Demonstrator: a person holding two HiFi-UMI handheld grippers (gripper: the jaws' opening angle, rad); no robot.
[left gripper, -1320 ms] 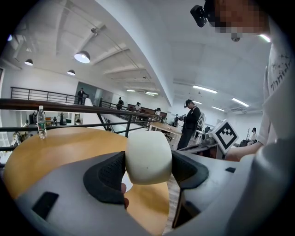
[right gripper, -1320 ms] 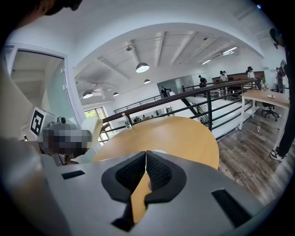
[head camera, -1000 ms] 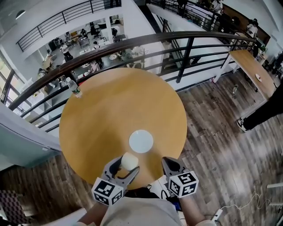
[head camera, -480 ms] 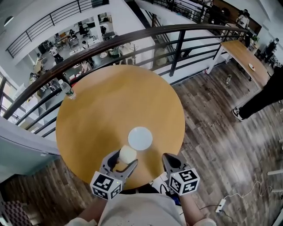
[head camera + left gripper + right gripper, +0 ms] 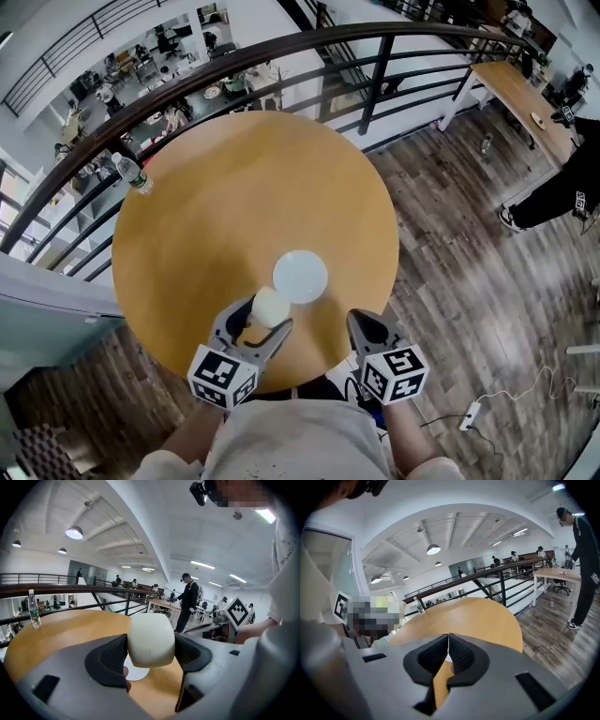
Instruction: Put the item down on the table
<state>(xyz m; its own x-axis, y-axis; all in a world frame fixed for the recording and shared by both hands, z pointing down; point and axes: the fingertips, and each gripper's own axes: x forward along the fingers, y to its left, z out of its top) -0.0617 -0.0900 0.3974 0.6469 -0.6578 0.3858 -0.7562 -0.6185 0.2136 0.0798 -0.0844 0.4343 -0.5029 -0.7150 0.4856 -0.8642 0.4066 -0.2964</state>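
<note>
Round wooden table [image 5: 216, 187]; black metal railing [image 5: 373, 86] beyond; dark plank floor [image 5: 469, 253]; long desk [image 5: 511, 112] far right; pendant lamps [image 5: 75, 532].

- This was an open-plan office seen from a mezzanine: a dark railing [image 5: 281, 52] overlooked a lower floor [image 5: 169, 47] crowded with desks and people.
- The upper level had a round wooden bench [image 5: 216, 187], plank flooring [image 5: 469, 253], a long desk [image 5: 516, 89] and hanging ceiling lamps [image 5: 75, 532].

Bright even indoor light, sharp focus, strong fisheye edges
</note>
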